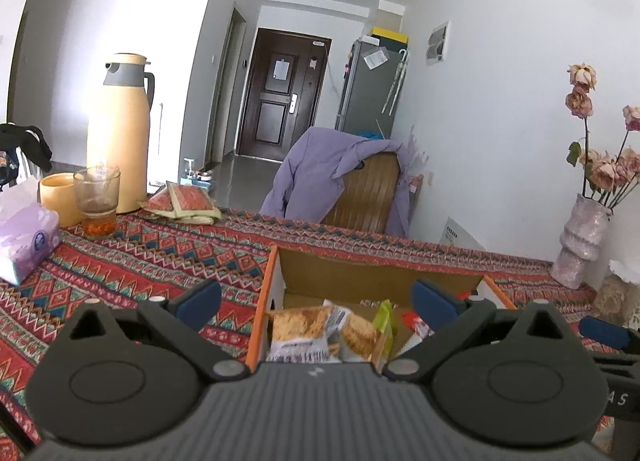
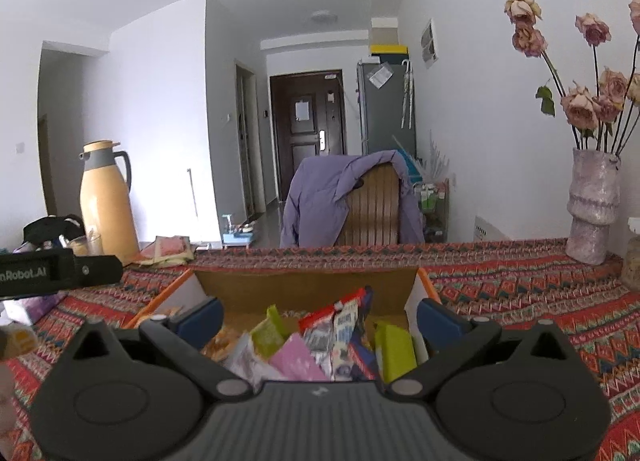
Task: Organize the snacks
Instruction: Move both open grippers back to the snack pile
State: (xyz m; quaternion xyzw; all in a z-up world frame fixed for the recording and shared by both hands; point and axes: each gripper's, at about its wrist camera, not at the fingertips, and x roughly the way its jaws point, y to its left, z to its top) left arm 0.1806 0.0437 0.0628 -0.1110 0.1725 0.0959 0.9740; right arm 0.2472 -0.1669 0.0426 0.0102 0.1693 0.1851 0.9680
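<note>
I hold both my left jaws [image 1: 316, 301] and right jaws [image 2: 320, 319] spread wide and empty above the cardboard box [image 2: 308, 287], where the snack packets [image 2: 340, 335] lie piled together on the bench [image 2: 520, 289].

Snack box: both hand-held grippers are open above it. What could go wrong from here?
1. The packets stand loosely on end in the cardboard box; a careless reach could tip or crush them.
2. The two hand-held grippers sit close, the left one just beside the right one, so they might collide.
3. Swinging left risks the glass and flask.
</note>
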